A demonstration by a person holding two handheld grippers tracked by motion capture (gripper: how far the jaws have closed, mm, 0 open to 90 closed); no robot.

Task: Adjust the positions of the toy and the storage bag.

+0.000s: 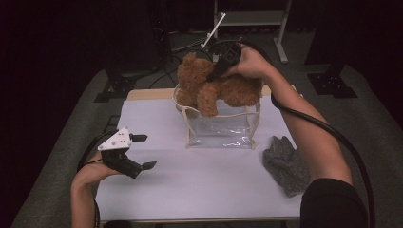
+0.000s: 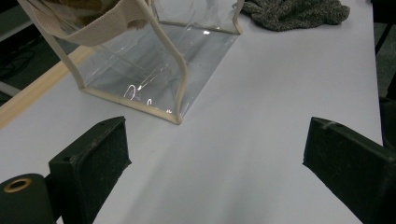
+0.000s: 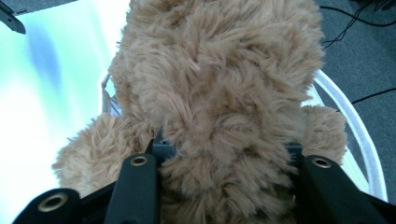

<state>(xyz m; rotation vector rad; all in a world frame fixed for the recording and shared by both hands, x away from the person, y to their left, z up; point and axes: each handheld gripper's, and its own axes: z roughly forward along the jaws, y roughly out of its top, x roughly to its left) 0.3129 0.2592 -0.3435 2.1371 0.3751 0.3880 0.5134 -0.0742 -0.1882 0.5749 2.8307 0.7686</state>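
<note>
A brown plush teddy bear (image 1: 216, 85) hangs over the open top of a clear plastic bag with cream trim (image 1: 221, 128) at the middle back of the table. My right gripper (image 1: 223, 64) is shut on the bear from above; in the right gripper view its fur (image 3: 219, 107) bulges between the two black jaws, above the bag's white rim (image 3: 359, 135). My left gripper (image 1: 144, 152) rests open low at the table's front left, pointing toward the bag (image 2: 154, 74), nothing between its fingers (image 2: 93, 158).
A crumpled grey cloth (image 1: 286, 164) lies on the white tabletop (image 1: 199, 185) at the right of the bag, also seen far off in the left gripper view (image 2: 294, 11). Cables and stand legs (image 1: 285, 52) crowd the dark floor behind the table.
</note>
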